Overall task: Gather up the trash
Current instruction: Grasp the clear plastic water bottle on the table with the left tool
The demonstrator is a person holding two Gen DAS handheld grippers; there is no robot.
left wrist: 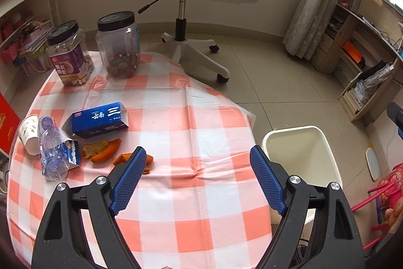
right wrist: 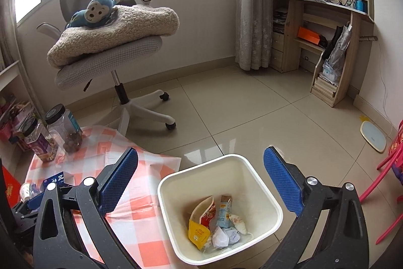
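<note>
Tiled floor [right wrist: 226, 117], small table under an orange-and-white checked cloth [left wrist: 191, 122], pale walls, windows behind.

Left gripper [left wrist: 198, 168]: above the near part of the cloth, jaws wide apart, nothing between them. Its left blue pad [left wrist: 131, 175] overlaps a small orange peel piece [left wrist: 123, 158] in view; contact cannot be told.

Right gripper [right wrist: 200, 173]: above the white bin [right wrist: 262, 183], jaws wide apart, empty. Bin stands on the floor just beside the table's right edge. Inside it: a red-and-yellow wrapper [right wrist: 201, 221], a blue-and-orange packet [right wrist: 223, 213], crumpled white paper [right wrist: 221, 238].

Trash on the table, left side, nearest first:
- crushed clear plastic bottle [left wrist: 50, 148], lying flat, touching a small blue-and-white carton [left wrist: 73, 153]
- paper cup [left wrist: 29, 132] on its side, just left of the bottle
- larger orange peel [left wrist: 102, 150], just right of the carton
- blue box [left wrist: 98, 119] with white characters, behind the peel

Far edge of the table: two black-lidded clear jars, upright, near each other. Purple-labelled jar [left wrist: 69, 54] on the left; the other jar [left wrist: 119, 44] holds brown round items at its bottom.

Beyond the table: swivel chair [right wrist: 121, 59] with a fleecy beige blanket [right wrist: 118, 29] on its seat and a blue monkey plush toy [right wrist: 94, 10] on the blanket. Curtain [right wrist: 254, 4] and wooden shelving unit [right wrist: 325, 24] to the right, against the far wall
</note>
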